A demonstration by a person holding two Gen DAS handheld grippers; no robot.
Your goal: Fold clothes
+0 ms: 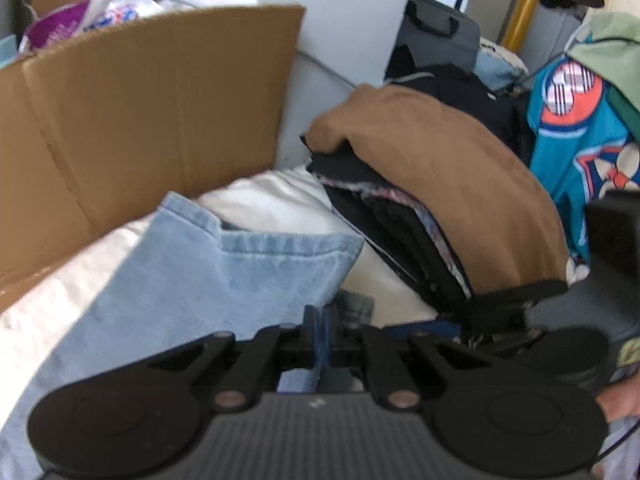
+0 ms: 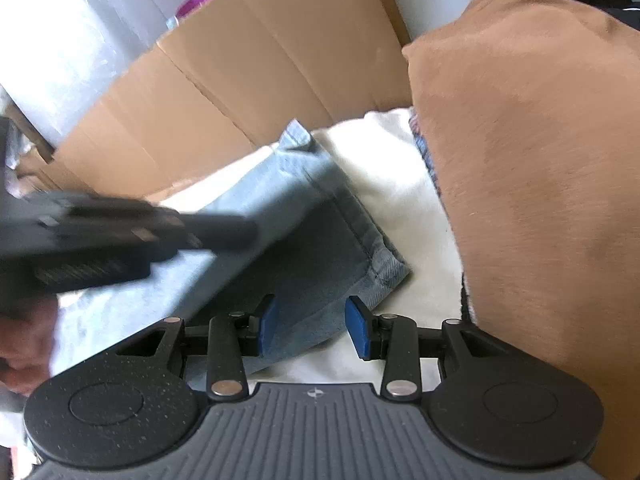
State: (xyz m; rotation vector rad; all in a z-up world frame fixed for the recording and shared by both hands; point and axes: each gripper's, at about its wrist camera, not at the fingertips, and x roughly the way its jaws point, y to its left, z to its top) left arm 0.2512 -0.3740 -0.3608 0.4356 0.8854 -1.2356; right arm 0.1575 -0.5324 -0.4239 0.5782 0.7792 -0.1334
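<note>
Light blue jeans [image 1: 208, 272] lie folded on a white padded surface [image 1: 272, 204]. My left gripper [image 1: 322, 332] is low over them, its blue pads pressed together; no cloth shows between them. In the right wrist view the jeans [image 2: 320, 248] run under my right gripper [image 2: 312, 320], which is open with its pads apart above the denim near the hem. The left gripper [image 2: 248, 234] shows there as a blurred black shape over the jeans' left part. A stack of folded clothes topped by a brown garment [image 1: 440, 168] [image 2: 540, 160] sits to the right.
A tall cardboard box wall [image 1: 140, 100] [image 2: 260, 60] stands behind the jeans. A teal patterned garment [image 1: 568, 140], dark clothes and a grey suitcase [image 1: 436, 32] crowd the back right. A hand [image 2: 24, 344] shows at the left edge.
</note>
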